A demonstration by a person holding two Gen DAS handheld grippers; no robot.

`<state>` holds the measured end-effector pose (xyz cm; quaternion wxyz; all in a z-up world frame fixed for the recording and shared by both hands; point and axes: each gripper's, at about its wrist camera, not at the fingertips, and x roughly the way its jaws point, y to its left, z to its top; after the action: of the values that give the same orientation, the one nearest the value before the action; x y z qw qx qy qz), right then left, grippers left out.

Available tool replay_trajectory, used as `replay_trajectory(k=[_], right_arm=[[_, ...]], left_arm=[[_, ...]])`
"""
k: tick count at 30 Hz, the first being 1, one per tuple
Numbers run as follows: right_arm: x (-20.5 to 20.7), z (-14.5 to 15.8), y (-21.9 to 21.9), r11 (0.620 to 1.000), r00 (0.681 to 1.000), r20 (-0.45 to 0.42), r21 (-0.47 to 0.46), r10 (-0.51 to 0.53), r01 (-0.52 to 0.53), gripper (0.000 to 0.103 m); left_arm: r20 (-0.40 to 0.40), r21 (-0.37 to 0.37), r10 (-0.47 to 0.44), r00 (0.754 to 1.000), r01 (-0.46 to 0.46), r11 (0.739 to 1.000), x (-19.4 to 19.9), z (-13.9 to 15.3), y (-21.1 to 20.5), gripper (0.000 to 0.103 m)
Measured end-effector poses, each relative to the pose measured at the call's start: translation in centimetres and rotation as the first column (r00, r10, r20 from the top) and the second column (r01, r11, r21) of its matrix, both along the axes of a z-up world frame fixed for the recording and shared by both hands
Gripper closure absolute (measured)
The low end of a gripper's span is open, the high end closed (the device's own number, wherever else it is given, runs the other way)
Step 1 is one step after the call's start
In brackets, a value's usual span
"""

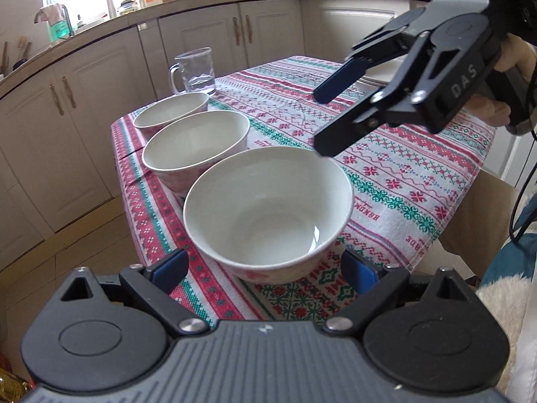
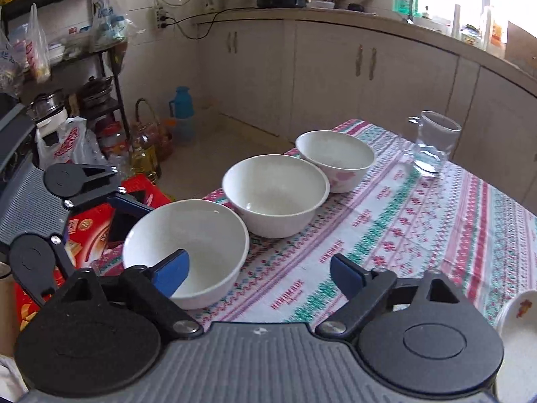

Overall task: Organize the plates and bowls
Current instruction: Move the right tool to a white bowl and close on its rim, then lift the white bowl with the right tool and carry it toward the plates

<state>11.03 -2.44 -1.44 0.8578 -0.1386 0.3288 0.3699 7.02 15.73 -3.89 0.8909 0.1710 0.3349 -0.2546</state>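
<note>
Three white bowls stand in a row along the left edge of a table under a patterned cloth (image 1: 402, 174). In the left wrist view the near bowl (image 1: 268, 215) sits between the wide-apart fingers of my left gripper (image 1: 265, 265), which is open, its pads beside the bowl's base. Behind it are the middle bowl (image 1: 196, 144) and the far bowl (image 1: 171, 112). My right gripper (image 1: 320, 122) hangs open, its lower finger at the near bowl's far rim. In the right wrist view one pad of my right gripper (image 2: 260, 270) is over the near bowl (image 2: 201, 235) and the other over the cloth.
A glass mug (image 1: 196, 72) stands past the far bowl. A white dish with a red print (image 2: 517, 329) shows at the lower right. A red box (image 2: 90, 231) and bottles sit on the floor left of the table. Cabinets line the walls.
</note>
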Motion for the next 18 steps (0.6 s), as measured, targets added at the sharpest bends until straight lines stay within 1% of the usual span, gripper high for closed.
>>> replay_trajectory(k=[1,3,5,11,12,13,15,17,18], right_arm=[[0.1,-0.1,0.5,1.000,1.000,-0.010,0.001,0.012,-0.012,0.019],[0.4,-0.2,1.3,0.999,0.999,-0.026,-0.003,0.036,-0.036,0.023],[0.6,-0.4,1.9,0.998,0.997,-0.046,-0.001,0.058,-0.058,0.030],[1.3,-1.3,2.9,0.997,0.991,-0.105,0.003,0.079,-0.079,0.038],[1.4,-1.4,2.8,0.997,0.990,-0.116,0.009,0.079,-0.078,0.039],[1.5,-1.5,2.8,0.997,0.989,-0.126,0.016,0.077,-0.076,0.039],[1.7,-1.6,2.9,0.997,0.987,-0.139,0.020,0.079,-0.077,0.041],[1.8,-1.8,2.9,0.996,0.985,-0.150,0.022,0.085,-0.083,0.046],[1.8,-1.9,2.9,0.996,0.984,-0.156,0.023,0.088,-0.085,0.047]], left_arm=[[-0.003,-0.008,-0.008,1.000,0.008,1.000,0.1,0.0,0.0,0.008],[-0.005,-0.023,-0.017,1.000,0.017,1.000,0.3,0.0,0.1,0.010],[-0.003,-0.032,-0.027,1.000,0.027,0.999,0.3,0.0,0.2,0.010],[0.008,-0.046,-0.039,0.999,0.039,0.998,0.3,0.4,0.3,0.011],[0.010,-0.050,-0.041,0.999,0.041,0.998,0.3,0.5,0.4,0.011],[0.012,-0.052,-0.041,0.999,0.042,0.998,0.3,0.5,0.4,0.014],[0.010,-0.052,-0.039,0.999,0.039,0.998,0.4,0.6,0.4,0.014],[0.011,-0.052,-0.040,0.999,0.040,0.998,0.4,0.6,0.5,0.014],[0.011,-0.051,-0.039,0.999,0.040,0.998,0.4,0.6,0.5,0.014]])
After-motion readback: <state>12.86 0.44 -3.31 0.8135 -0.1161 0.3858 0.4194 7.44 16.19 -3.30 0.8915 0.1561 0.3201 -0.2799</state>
